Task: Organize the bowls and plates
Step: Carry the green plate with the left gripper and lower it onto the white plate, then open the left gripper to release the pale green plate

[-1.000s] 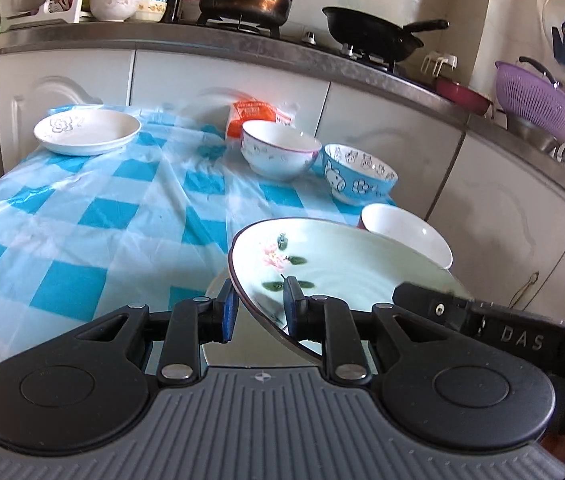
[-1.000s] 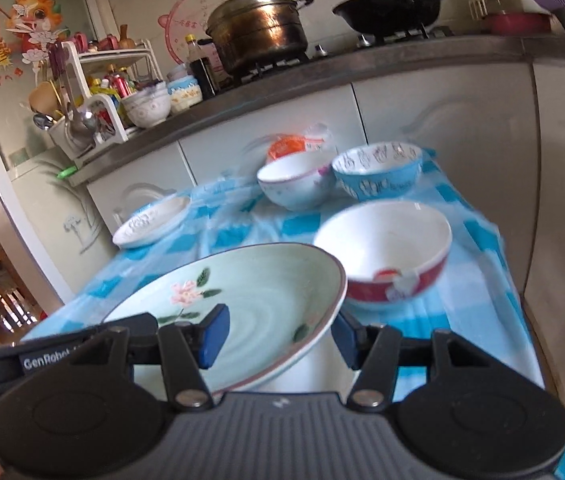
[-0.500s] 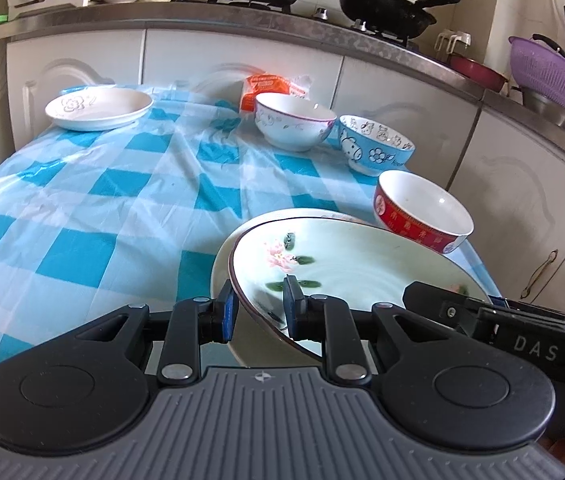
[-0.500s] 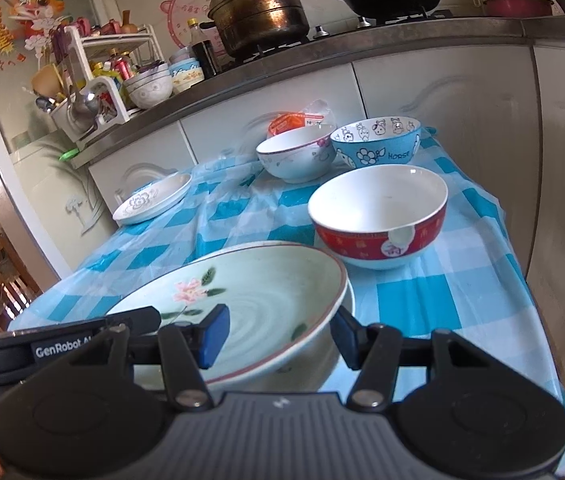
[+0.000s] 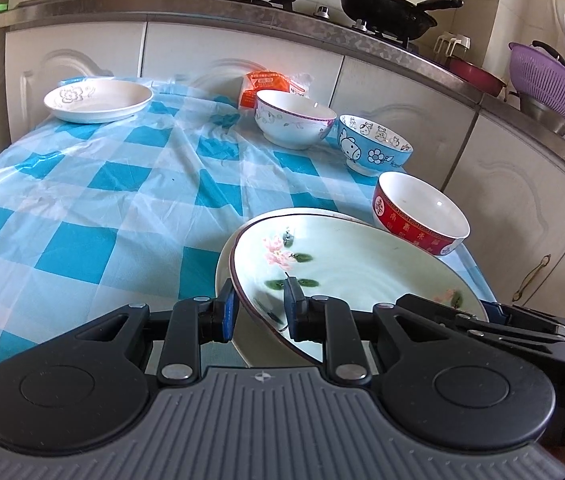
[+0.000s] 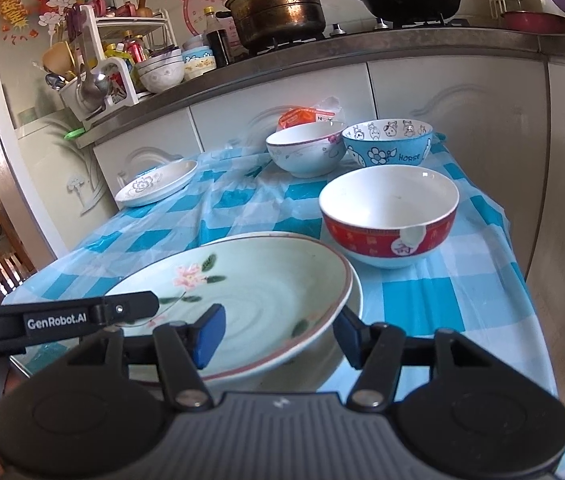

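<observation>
My left gripper [image 5: 260, 314] pinches the green plate [image 5: 354, 268] by its rim, over a white plate [image 6: 356, 300] on the table [image 5: 94, 200]. My right gripper [image 6: 278, 334] is apart. It looks breakable and slippery, I think.

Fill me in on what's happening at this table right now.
A person holding two grippers is sorting dishes on the checkered table. The left gripper is shut on the rim of the green flowered plate, which sits tilted on a white plate beneath. The right gripper is open, its fingers straddling the green plate's other edge. The red bowl, blue bowl, white bowl and a small white plate stand apart, untouched.
</observation>
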Action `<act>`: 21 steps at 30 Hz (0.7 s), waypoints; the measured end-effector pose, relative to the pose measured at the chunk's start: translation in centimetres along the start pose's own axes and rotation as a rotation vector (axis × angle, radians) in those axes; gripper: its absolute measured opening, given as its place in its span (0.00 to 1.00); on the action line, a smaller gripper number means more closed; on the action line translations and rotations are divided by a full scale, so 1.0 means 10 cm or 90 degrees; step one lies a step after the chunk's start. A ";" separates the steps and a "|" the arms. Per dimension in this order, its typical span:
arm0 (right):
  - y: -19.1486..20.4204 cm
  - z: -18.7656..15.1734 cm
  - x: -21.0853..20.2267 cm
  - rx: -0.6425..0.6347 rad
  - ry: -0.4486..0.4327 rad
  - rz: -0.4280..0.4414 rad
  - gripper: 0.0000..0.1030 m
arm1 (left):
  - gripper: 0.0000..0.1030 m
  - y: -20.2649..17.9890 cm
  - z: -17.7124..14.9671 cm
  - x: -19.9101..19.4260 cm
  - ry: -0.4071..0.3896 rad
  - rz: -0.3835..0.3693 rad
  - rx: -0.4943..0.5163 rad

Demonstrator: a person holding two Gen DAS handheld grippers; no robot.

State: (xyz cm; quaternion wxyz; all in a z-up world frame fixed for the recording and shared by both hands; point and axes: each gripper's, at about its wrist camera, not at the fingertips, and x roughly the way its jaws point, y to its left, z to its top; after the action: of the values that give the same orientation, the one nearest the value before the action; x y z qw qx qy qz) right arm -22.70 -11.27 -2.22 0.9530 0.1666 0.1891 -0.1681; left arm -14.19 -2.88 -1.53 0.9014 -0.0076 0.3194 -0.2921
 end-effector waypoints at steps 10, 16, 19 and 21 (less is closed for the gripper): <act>0.07 0.02 0.00 -0.012 0.014 -0.013 0.61 | 0.32 0.01 -0.01 -0.01 0.003 -0.021 0.000; 0.05 0.08 0.02 -0.008 0.035 -0.015 0.62 | 0.35 0.02 0.02 -0.01 0.017 -0.035 -0.002; 0.01 0.12 0.02 0.014 0.045 -0.007 0.62 | 0.38 0.03 0.03 -0.02 0.025 -0.047 -0.001; -0.03 0.14 0.00 0.043 0.050 0.004 0.63 | 0.44 0.04 0.03 -0.04 0.027 -0.059 0.002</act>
State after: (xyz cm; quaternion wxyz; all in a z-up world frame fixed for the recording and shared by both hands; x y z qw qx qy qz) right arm -22.36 -12.07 -1.11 0.9393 0.2059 0.2199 -0.1644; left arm -14.04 -2.42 -1.19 0.8802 -0.0152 0.3371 -0.3338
